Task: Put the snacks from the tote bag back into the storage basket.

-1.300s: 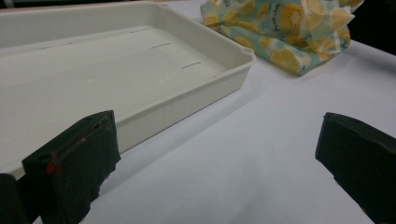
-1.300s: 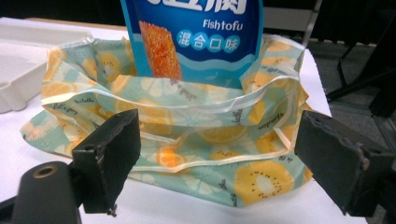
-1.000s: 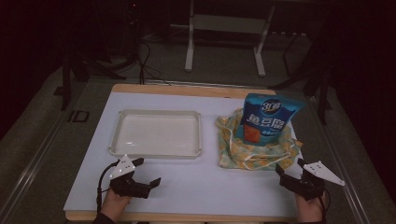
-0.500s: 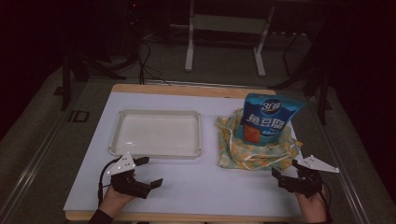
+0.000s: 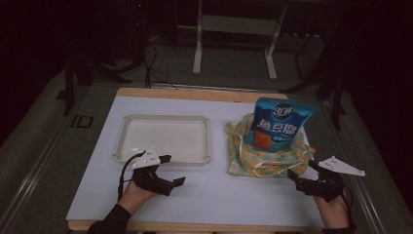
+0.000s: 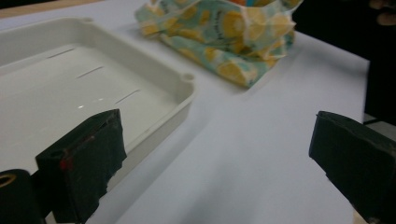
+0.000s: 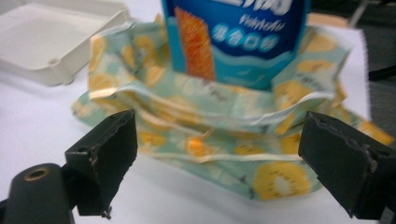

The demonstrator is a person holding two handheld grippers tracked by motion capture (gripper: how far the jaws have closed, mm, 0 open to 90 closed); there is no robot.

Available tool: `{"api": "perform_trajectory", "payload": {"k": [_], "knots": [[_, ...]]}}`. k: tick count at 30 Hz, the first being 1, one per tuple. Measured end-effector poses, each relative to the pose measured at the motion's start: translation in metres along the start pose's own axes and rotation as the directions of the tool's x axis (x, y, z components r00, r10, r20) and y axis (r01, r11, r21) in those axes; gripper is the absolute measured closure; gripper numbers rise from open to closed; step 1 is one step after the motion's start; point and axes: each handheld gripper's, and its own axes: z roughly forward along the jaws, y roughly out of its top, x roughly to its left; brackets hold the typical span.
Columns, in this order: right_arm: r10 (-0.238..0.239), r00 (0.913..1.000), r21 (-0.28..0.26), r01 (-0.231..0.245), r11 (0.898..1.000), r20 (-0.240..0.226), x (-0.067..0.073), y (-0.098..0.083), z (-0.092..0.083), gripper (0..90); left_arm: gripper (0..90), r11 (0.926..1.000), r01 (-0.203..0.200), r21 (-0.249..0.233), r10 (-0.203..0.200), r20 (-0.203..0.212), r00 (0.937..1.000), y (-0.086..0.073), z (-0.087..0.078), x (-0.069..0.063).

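Clearly nothing's grasped yet — your right gripper (image 5: 303,171) gapes wide just short of the fruit-print bag (image 7: 210,140) holding the blue snack packet (image 5: 280,124); your left gripper (image 5: 171,169), equally wide, sits beside the tray (image 5: 163,119).

Snack bag (image 5: 280,124): glossy printed plastic film. Lemon-print bag (image 7: 224,135): thin, crinkled, slight sheen. Tray (image 5: 165,139): smooth white plastic, glossy. Table (image 5: 234,200): matt white top, wooden edge.
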Motion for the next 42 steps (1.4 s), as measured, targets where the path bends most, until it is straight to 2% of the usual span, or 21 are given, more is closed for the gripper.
{"api": "perform_trajectory", "payload": {"k": [3,6,7,11,12,19,23,28,32,37,42], "knots": [[0.004,1.0000,-0.008,-0.004,1.000,-0.005,-0.003,0.004,0.000,12.7,4.6,0.9997,-0.015,0.020,0.015,0.001,0.9999,0.007,0.010,-0.001],[0.003,0.9999,-0.007,-0.003,1.000,-0.014,-0.004,0.007,0.001,12.7,4.7,0.9995,-0.021,0.024,0.020,0.019,0.9996,0.015,0.020,-0.003],[0.002,0.9999,-0.016,-0.002,1.000,-0.017,-0.005,0.008,0.002,12.7,4.7,0.9995,-0.021,0.023,0.020,0.034,0.9992,0.018,0.023,-0.003],[0.007,0.9996,-0.044,-0.008,0.999,-0.028,-0.009,0.013,0.003,12.8,5.3,0.9990,-0.039,0.019,0.039,0.043,0.9983,0.030,0.036,-0.007],[0.009,0.9994,-0.051,-0.010,0.999,-0.033,-0.010,0.014,0.003,13.4,5.4,0.9990,-0.041,0.018,0.040,0.056,0.9976,0.034,0.039,-0.007],[-0.018,0.9987,-0.117,0.013,0.993,-0.048,-0.018,0.027,0.001,14.0,6.2,0.9973,-0.070,0.022,0.068,0.088,0.9938,0.055,0.062,-0.009],[-0.022,0.9988,-0.112,0.017,0.994,-0.043,-0.023,0.033,0.002,14.3,6.3,0.9971,-0.075,0.013,0.073,0.113,0.9909,0.069,0.073,-0.009],[-0.037,0.9978,-0.110,0.031,0.993,-0.056,-0.031,0.037,0.006,14.2,6.8,0.9958,-0.092,0.000,0.091,0.123,0.9882,0.086,0.086,-0.010],[-0.027,0.9982,-0.120,0.020,0.993,-0.054,-0.035,0.041,0.009,13.8,6.8,0.9943,-0.106,-0.009,0.106,0.126,0.9863,0.101,0.097,-0.011],[-0.033,0.9988,-0.131,0.028,0.991,-0.037,-0.040,0.047,0.014,13.9,6.9,0.9933,-0.112,-0.028,0.115,0.131,0.9848,0.116,0.111,-0.011],[-0.036,0.9983,-0.132,0.030,0.991,-0.047,-0.044,0.053,0.018,14.1,6.8,0.9929,-0.113,-0.037,0.117,0.146,0.9823,0.128,0.125,-0.011]]}}
